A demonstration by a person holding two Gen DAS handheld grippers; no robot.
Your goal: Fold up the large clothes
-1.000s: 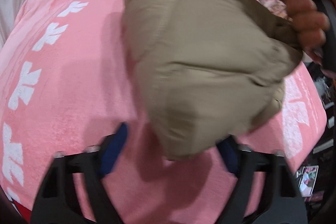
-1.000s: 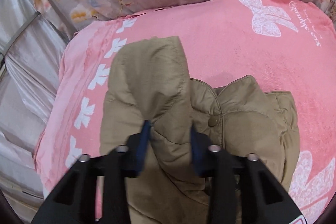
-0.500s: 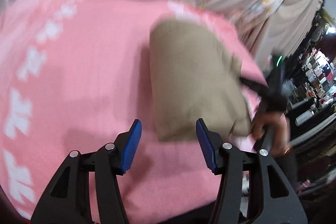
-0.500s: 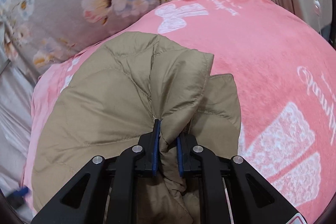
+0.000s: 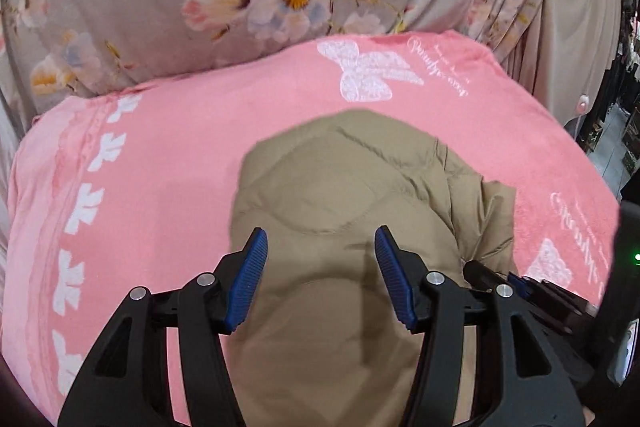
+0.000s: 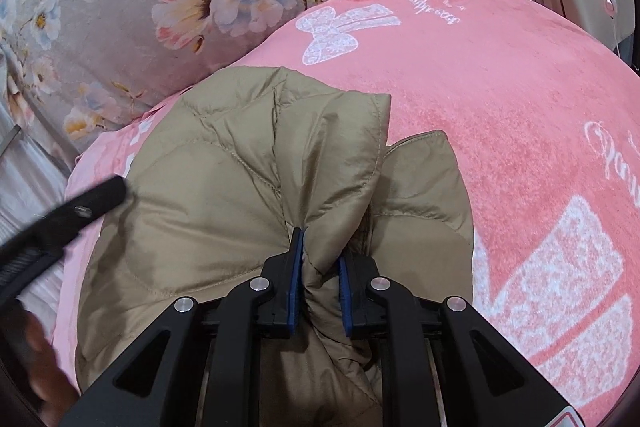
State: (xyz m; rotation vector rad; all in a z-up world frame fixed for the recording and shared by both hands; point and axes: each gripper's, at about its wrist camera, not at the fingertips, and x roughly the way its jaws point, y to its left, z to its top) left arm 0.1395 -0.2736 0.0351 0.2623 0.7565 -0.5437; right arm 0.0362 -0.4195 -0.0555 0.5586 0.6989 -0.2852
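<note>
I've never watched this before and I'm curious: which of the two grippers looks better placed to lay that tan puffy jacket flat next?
Probably the right gripper: its pads already pinch a fold of the tan jacket. The left gripper hovers open above it, gripping nothing.

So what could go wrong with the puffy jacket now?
The right gripper pinches only a small bunch of the tan jacket, so the slick fabric might slip out. The left gripper is open above the jacket, holding nothing, so the puffy fold may spring open. Tugging could also drag the jacket across the pink blanket.
</note>
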